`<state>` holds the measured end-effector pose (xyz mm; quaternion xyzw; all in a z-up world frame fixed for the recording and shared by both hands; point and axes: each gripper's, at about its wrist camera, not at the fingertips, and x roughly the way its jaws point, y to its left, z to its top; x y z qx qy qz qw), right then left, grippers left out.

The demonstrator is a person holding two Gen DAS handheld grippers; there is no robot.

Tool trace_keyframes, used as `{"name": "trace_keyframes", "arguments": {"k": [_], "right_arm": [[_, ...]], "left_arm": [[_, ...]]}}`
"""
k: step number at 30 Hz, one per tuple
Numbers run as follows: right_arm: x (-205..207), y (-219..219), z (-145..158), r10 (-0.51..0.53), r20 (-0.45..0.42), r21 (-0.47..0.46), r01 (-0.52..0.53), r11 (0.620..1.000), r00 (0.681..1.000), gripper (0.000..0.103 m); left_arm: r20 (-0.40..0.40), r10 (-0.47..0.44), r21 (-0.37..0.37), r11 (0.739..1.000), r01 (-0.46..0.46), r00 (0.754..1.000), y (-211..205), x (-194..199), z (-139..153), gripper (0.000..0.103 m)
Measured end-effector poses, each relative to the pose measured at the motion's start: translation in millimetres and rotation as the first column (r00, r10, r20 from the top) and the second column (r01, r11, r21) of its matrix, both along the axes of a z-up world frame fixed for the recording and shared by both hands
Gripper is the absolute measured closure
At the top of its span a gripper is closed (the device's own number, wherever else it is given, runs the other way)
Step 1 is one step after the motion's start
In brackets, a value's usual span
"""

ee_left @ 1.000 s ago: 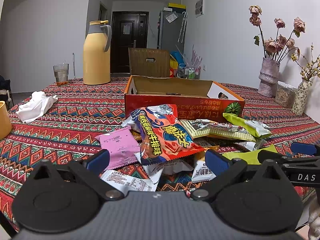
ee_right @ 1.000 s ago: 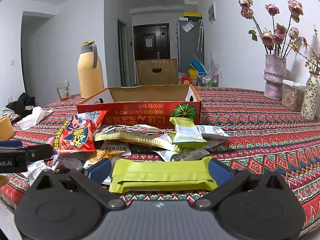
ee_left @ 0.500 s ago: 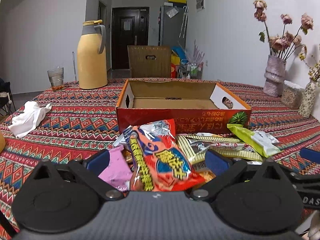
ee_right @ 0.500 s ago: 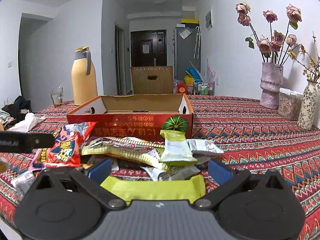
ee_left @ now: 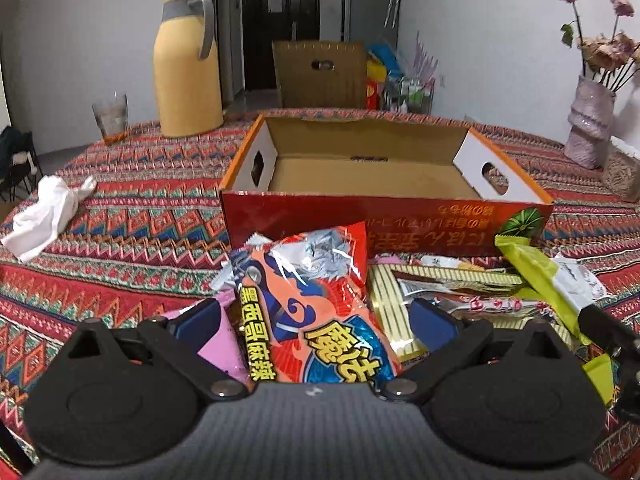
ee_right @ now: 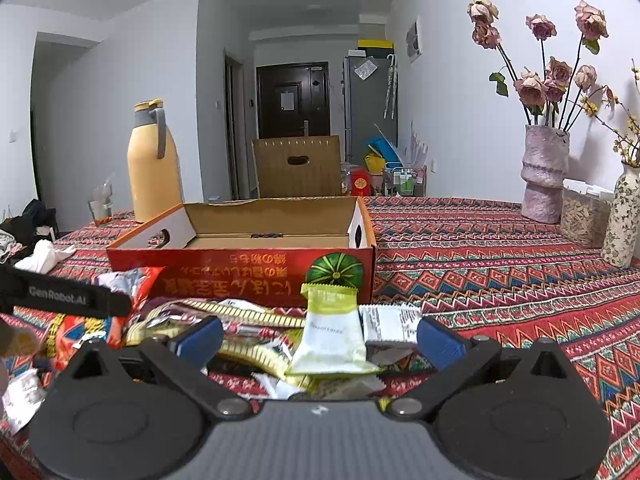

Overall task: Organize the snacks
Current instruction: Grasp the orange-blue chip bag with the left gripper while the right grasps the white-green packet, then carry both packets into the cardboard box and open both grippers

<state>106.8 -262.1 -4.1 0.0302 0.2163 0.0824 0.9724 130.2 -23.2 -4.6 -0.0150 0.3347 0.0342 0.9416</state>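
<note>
Left wrist view: the red box (ee_left: pixel 384 216) sits empty w/ nothing sorted yet, and the left gripper (ee_left: pixel 316 320) has its jaws spread, just been closing a little, astride the red-orange chip bag (ee_left: pixel 316 320) but not yet pinching it, a pink packet (ee_left: pixel 224 340) touching its left side and the snack pile (ee_left: pixel 460 292) to the right. Right wrist view: the right gripper (ee_right: pixel 318 334) is spread wide & empty over the pile, the green-white packet (ee_right: pixel 332 336) between its jaws, box just behind; thermos (ee_right: pixel 150 164), glass (ee_right: pixel 100 204), vases (ee_right: pixel 544 172) and crumpled tissue (ee_right: pixel 44 256) stand well apart, so only the heaped, overlapping wrappers look likely to snag a clean pick.
</note>
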Motion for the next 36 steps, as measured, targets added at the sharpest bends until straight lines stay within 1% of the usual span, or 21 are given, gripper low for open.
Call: {"name": "trace_keyframes", "arguments": {"k": [1,3,5,7,9,10,12,18,21,23,25,29,32,36], "right_arm": [[3,-1,0,0.001,-0.001,0.003,-0.001,1.000,1.000,0.000],[9,-3,0,0.005,-0.005,0.011,-0.005,1.000,1.000,0.000],[16,-6,1,0.015,-0.020,0.039,-0.014,0.999,1.000,0.000],[21,-10,3,0.024,-0.026,0.065,-0.023,0.998,0.999,0.000],[25,-9,4,0.025,-0.026,0.063,-0.024,0.998,0.999,0.000],[27,-9,4,0.029,-0.029,0.063,-0.027,0.998,0.999,0.000],[33,-9,2,0.034,-0.043,0.064,-0.031,0.997,0.999,0.000],[46,-11,0,0.043,-0.089,0.063,-0.037,0.997,0.995,0.005],[54,-11,-2,0.065,-0.119,0.066,-0.058,0.996,0.991,0.013],[60,-11,-3,0.077,-0.148,0.076,-0.067,0.995,0.986,0.022],[65,-8,-5,0.091,-0.174,0.077,-0.079,0.994,0.981,0.028],[77,-4,-10,0.091,-0.234,0.072,-0.076,0.995,0.968,0.041],[85,-4,-15,0.085,-0.273,0.077,-0.067,0.995,0.958,0.045],[92,-4,-18,0.073,-0.295,0.084,-0.050,0.995,0.953,0.046]], "left_arm": [[-0.014,0.000,-0.005,1.000,0.000,1.000,1,3,-2,0.007],[-0.042,0.001,-0.021,1.000,-0.002,0.999,3,7,-6,0.016],[-0.066,0.000,-0.042,0.999,-0.002,0.998,5,10,-9,0.022],[-0.078,0.005,-0.058,0.998,-0.010,0.997,8,12,-10,0.027],[-0.086,0.007,-0.063,0.998,-0.013,0.996,11,13,-12,0.035],[-0.090,0.004,-0.066,0.998,-0.010,0.996,12,13,-13,0.036],[-0.091,-0.002,-0.073,0.997,-0.005,0.996,13,13,-14,0.041],[-0.070,0.003,-0.088,0.996,-0.009,0.998,19,8,-7,0.045],[-0.051,0.000,-0.090,0.996,-0.005,0.999,20,5,-2,0.045],[-0.040,0.000,-0.091,0.996,-0.003,0.999,21,3,1,0.046],[-0.030,0.002,-0.091,0.996,-0.005,1.000,21,0,4,0.046],[-0.006,0.001,-0.093,0.996,-0.002,1.000,22,-5,10,0.046],[0.013,-0.003,-0.096,0.995,0.004,1.000,21,-9,15,0.046],[0.029,-0.009,-0.097,0.995,0.012,1.000,20,-14,20,0.046]]}}
